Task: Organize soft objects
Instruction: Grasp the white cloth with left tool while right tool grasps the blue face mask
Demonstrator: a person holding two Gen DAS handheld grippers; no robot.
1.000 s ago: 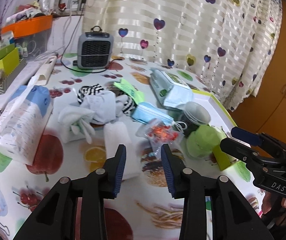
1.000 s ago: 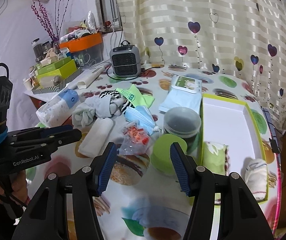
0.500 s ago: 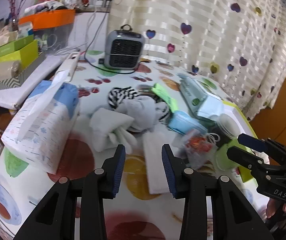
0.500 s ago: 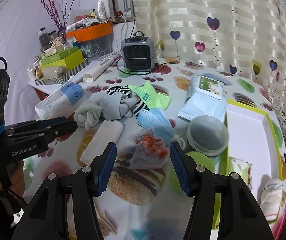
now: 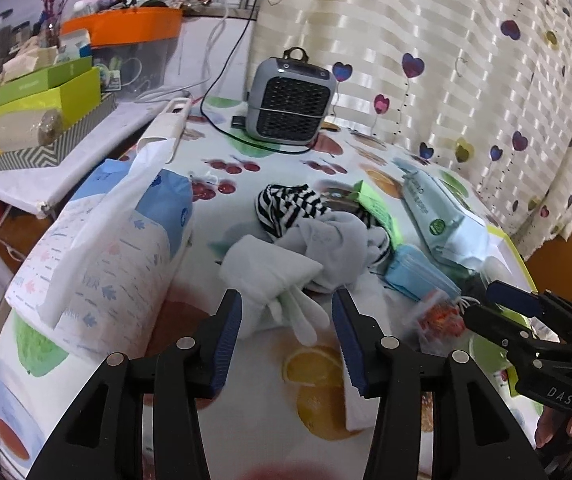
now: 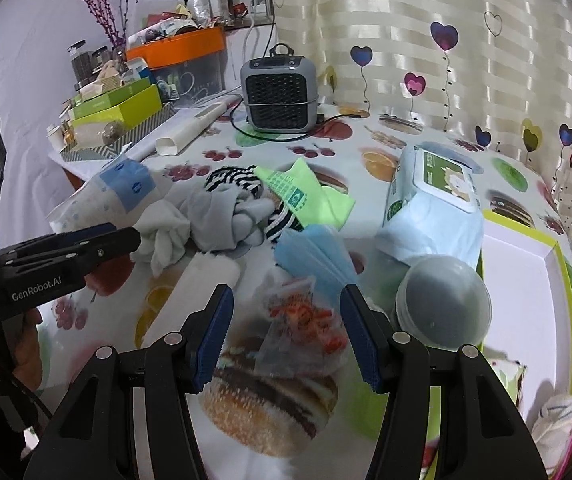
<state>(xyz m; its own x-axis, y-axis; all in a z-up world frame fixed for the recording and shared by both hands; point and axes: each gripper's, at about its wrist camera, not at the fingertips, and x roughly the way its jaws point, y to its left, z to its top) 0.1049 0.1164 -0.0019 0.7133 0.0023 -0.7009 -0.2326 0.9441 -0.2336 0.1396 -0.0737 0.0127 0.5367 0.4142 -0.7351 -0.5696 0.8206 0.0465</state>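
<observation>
A heap of soft things lies mid-table: a white glove (image 5: 270,280), grey cloth (image 5: 334,248), striped sock (image 5: 290,204) and green cloth (image 6: 306,196). A white rolled towel (image 6: 202,292) lies in front of the heap. My left gripper (image 5: 286,340) is open and empty, its fingertips flanking the near end of the white glove. My right gripper (image 6: 286,336) is open and empty above a clear snack bag (image 6: 306,328). A green-rimmed white tray (image 6: 526,280) at right holds a patterned cloth and a rolled sock (image 6: 554,420).
A tissue pack (image 5: 102,264) lies left, blue masks (image 6: 314,260), a wipes pack (image 6: 434,208) and a round lidded tub (image 6: 442,308) right. A grey heater (image 5: 286,104) with cable stands behind. Boxes and an orange bin crowd the far left shelf.
My left gripper has swung left and forward, from over the rolled towel to the white glove. My right gripper has moved forward and down toward the snack bag. Both stay open.
</observation>
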